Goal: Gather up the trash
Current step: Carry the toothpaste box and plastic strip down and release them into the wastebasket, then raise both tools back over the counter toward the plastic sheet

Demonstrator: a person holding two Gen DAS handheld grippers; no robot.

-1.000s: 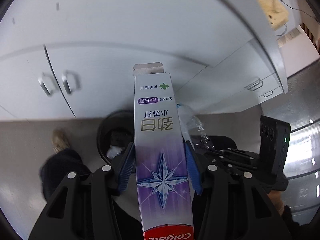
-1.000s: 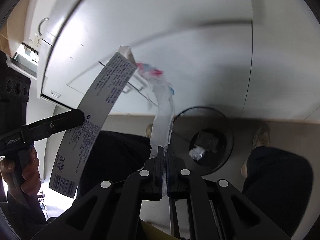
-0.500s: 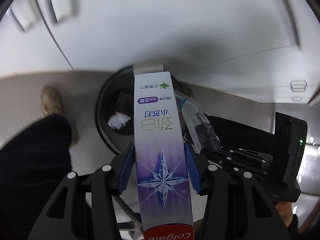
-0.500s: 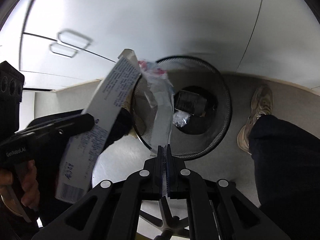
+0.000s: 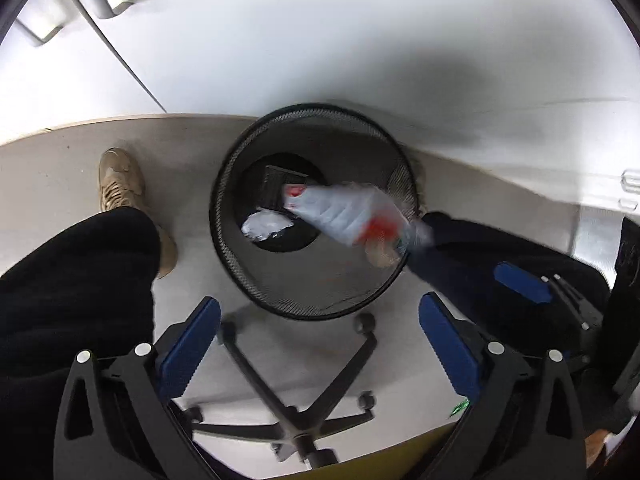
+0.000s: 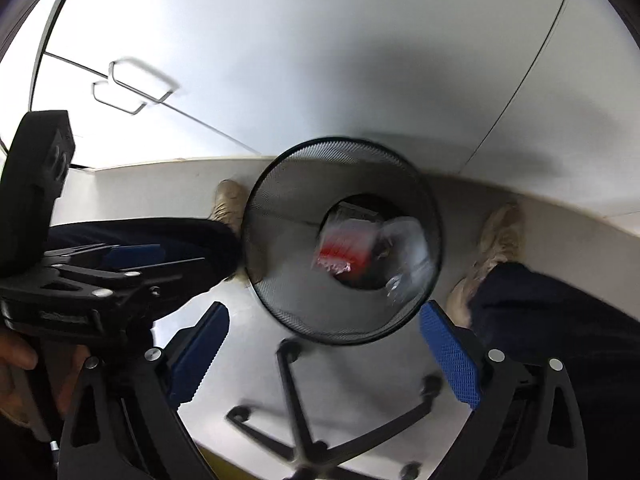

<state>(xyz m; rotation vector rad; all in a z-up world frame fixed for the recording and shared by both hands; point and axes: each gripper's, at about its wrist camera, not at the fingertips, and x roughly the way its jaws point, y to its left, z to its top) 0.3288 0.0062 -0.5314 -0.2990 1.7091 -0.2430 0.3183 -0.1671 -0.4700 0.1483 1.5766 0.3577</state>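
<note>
A black mesh trash bin [image 5: 256, 280] stands on the floor by white cabinets; it also shows in the right wrist view [image 6: 280, 300]. A blurred clear plastic wrapper with red print [image 5: 352, 216] is over the bin mouth, free of both grippers; it also shows in the right wrist view [image 6: 360, 248]. A dark box [image 5: 276, 186] and crumpled white trash [image 5: 264, 226] lie at the bin's bottom. My left gripper [image 5: 320, 348] is open and empty above the bin's near side. My right gripper [image 6: 324, 356] is open and empty too. The toothpaste box is not in view.
A black office chair base with castors [image 5: 296, 412] lies under the grippers. The person's legs and tan shoes [image 5: 120, 180] flank the bin. White cabinet doors with metal handles [image 6: 132, 84] stand behind it. The other gripper shows at the left of the right wrist view [image 6: 80, 272].
Both grippers have opened over the bin. The toothpaste box has left the left gripper and is out of view. The wrapper has left the right gripper and is dropping into the bin.
</note>
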